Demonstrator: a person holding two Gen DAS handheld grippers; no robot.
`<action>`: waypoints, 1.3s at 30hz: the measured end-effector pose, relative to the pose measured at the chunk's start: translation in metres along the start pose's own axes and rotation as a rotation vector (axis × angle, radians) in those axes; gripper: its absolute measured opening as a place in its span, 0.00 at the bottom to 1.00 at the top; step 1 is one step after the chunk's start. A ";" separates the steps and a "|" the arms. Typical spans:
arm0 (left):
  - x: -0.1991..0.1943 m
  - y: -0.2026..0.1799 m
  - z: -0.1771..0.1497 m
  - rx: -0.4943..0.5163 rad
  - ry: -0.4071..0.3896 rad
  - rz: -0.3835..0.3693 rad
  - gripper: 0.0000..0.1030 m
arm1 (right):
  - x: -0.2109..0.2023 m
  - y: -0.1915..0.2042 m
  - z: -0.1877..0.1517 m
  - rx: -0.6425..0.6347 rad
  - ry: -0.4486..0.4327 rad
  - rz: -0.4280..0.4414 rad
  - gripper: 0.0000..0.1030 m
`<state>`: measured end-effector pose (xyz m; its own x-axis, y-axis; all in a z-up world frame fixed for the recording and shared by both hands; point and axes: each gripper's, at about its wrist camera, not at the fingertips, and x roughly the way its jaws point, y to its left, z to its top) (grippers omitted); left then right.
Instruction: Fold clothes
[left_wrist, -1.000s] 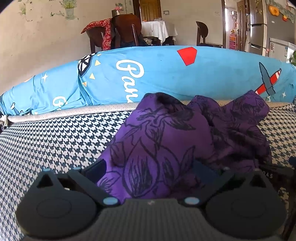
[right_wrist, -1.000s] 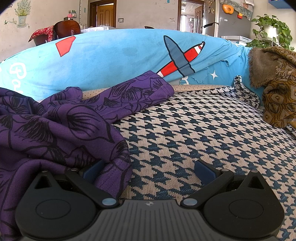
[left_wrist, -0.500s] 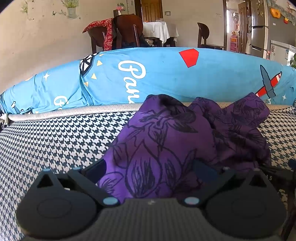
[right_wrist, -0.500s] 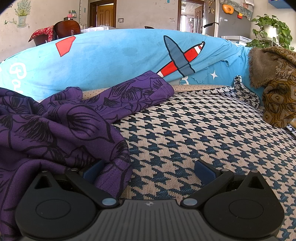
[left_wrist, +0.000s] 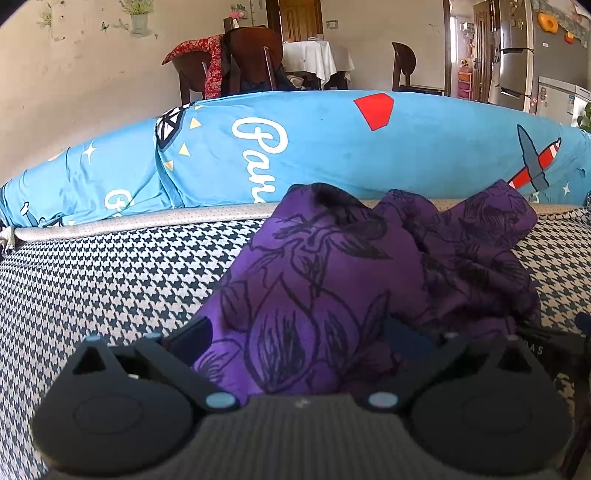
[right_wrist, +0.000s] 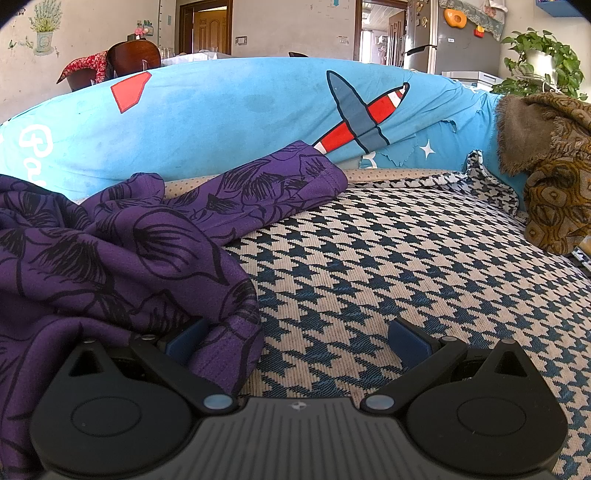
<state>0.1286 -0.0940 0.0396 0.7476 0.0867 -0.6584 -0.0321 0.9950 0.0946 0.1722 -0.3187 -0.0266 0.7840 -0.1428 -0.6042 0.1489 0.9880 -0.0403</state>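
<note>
In the left wrist view, the purple garment (left_wrist: 332, 280) lies in a soft heap on the checked cushion (left_wrist: 110, 280), in front of the blue cover (left_wrist: 314, 147) at the back. The left gripper (left_wrist: 299, 336) is spread wide, and the cloth bulges up between its two fingers, covering much of the right one. It is not pinching yet. The fingers sit on either side of a lump of cloth, so this looks like the start: getting hold of the heap so it can be pulled flat. I think the next move is to press the fingers together on one edge only (not a thick bunch, or the layers will come up stuck together).

In the right wrist view, the same purple garment (right_wrist: 122, 258) fills the left side. A long part, maybe a sleeve or a leg (right_wrist: 266, 188), stretches away to the right and towards the back, with its hemmed end touching the blue cover (right_wrist: 240, 110). So the long way of the cloth runs slanting, from near left to far right. The right gripper (right_wrist: 295, 339) is also wide open. A folded edge of cloth rests against its left finger, and bare checked cushion (right_wrist: 406, 266) shows in the gap. A brown blanket (right_wrist: 546, 166) sits well apart on the right. This gripper will need to move left to catch a corner.
</note>
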 end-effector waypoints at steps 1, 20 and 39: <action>0.000 0.000 0.000 0.001 -0.001 0.001 1.00 | 0.000 0.000 0.000 0.000 0.000 0.000 1.00; 0.002 0.002 -0.003 0.001 0.012 -0.012 1.00 | 0.000 0.000 0.000 -0.002 -0.001 -0.002 1.00; 0.002 0.001 -0.002 -0.009 0.020 -0.021 1.00 | 0.000 0.000 0.001 -0.002 -0.001 -0.003 1.00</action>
<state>0.1289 -0.0928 0.0363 0.7350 0.0669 -0.6748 -0.0230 0.9970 0.0738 0.1726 -0.3191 -0.0262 0.7844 -0.1454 -0.6030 0.1496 0.9878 -0.0436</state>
